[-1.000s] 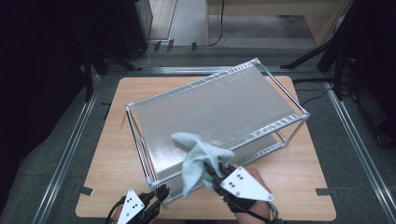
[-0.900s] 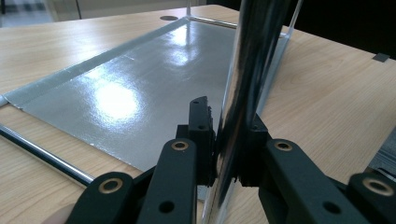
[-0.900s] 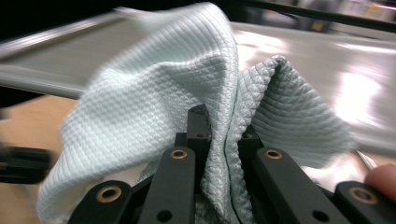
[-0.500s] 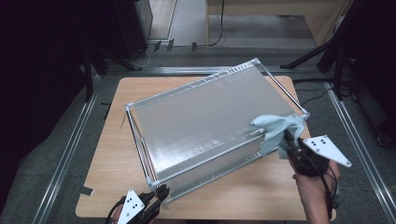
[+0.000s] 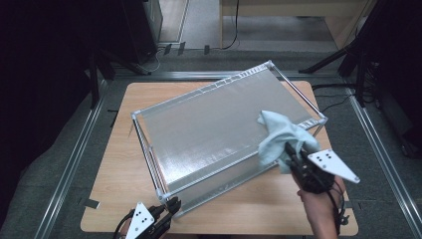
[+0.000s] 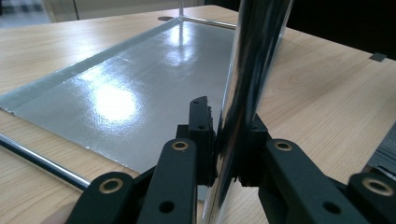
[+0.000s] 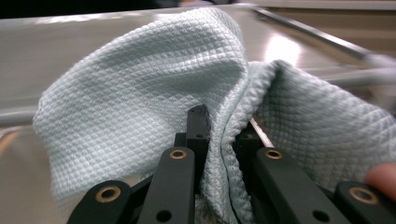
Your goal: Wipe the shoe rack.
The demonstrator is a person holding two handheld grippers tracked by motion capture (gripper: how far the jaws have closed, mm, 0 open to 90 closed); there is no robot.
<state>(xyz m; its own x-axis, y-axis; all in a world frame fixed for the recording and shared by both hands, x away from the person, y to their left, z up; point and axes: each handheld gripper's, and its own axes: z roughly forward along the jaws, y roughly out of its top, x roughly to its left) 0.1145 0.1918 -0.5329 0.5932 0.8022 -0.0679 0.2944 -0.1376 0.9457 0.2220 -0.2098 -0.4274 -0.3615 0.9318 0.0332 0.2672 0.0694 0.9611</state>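
Observation:
A chrome wire rack with a silver top shelf (image 5: 214, 129) stands slantwise on the wooden table (image 5: 119, 164). My right gripper (image 5: 289, 152) is shut on a pale green waffle cloth (image 5: 276, 137), which lies bunched on the shelf's near right part. In the right gripper view the cloth (image 7: 140, 93) drapes over both jaws of that gripper (image 7: 224, 135). My left gripper (image 5: 173, 203) is at the rack's near left corner, shut on the upright chrome post (image 6: 247, 84). The left gripper view shows its jaws (image 6: 227, 140) pressing the post, with the lower shelf (image 6: 140, 84) behind.
Aluminium rails (image 5: 74, 154) run along both sides of the table. Cables (image 5: 338, 99) lie on the floor at the right. A strip of bare table (image 5: 259, 204) lies in front of the rack, between my hands.
My right gripper has swept the cloth along the shelf's near edge from the left part to the right end, then slightly back. The left gripper has stayed on the post.

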